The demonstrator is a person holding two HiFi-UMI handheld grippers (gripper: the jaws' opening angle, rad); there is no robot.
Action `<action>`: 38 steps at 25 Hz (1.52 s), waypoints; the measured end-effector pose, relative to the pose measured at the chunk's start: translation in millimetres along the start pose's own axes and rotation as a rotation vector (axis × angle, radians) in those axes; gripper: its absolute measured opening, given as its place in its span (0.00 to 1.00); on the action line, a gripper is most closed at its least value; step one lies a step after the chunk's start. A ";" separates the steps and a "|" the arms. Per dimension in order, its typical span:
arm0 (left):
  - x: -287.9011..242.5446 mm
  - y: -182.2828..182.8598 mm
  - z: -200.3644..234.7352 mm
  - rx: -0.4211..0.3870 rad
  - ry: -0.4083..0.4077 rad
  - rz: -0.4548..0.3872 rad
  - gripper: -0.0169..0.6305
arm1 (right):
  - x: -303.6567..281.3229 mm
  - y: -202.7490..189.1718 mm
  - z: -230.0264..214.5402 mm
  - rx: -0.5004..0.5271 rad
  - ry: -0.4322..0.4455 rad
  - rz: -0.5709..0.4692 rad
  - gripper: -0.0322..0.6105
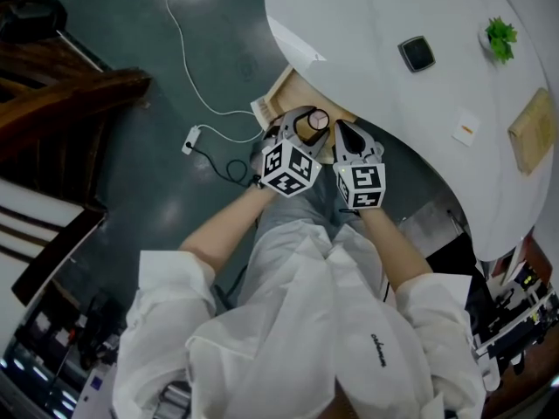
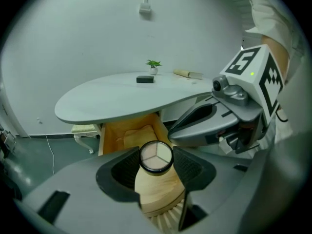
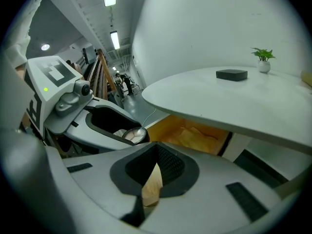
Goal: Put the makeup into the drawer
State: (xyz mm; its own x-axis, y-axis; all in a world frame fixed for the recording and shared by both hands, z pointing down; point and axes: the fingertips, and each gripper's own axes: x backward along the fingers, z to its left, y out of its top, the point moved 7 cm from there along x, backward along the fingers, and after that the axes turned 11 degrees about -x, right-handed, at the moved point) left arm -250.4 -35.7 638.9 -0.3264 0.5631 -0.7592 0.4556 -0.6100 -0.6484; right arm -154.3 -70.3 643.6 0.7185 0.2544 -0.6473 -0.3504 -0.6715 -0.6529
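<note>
My left gripper (image 2: 156, 155) is clamped on the makeup (image 2: 156, 159), a small round compact with a three-part pan showing through its lid. The pads press on it from both sides. The compact hangs off the table's (image 1: 393, 103) near edge, at the front of the open drawer (image 2: 108, 133) beneath the top, and touches nothing but my pads. The drawer is wooden and pulled out from under the white oval table. A pale tan pouch (image 2: 134, 136) lies inside it.

My right gripper (image 3: 156, 147) is just beside the left one, on its right, pointing at the same drawer. Its jaws meet at the tips with nothing between them.

On the tabletop, well apart from the drawer, a small black box (image 1: 417, 53) sits toward the middle and a little potted plant (image 1: 500, 38) sits at the far edge.
</note>
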 end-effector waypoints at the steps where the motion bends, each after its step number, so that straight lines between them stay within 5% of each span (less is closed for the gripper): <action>1: -2.6 -0.7 1.0 -0.013 -0.012 0.005 0.38 | -2.8 -2.3 -1.0 0.000 0.001 0.006 0.08; 12: -44.6 -5.1 -6.8 -0.391 -0.316 0.111 0.38 | -17.5 -20.4 -15.9 -0.007 -0.004 0.033 0.08; 18: -72.3 -12.2 -21.4 -0.532 -0.474 0.172 0.38 | -16.7 -34.1 -22.3 -0.025 -0.020 0.047 0.08; 38: -139.6 -54.1 -43.1 -0.790 -0.616 0.266 0.38 | -26.5 -63.3 -30.7 -0.045 -0.032 0.087 0.08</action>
State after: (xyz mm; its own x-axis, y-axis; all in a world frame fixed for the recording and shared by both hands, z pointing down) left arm -193.7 -57.3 782.4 -0.4015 -0.0544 -0.9142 0.9157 -0.0079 -0.4017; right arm -132.7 -56.0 714.2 0.6671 0.2154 -0.7131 -0.3826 -0.7223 -0.5761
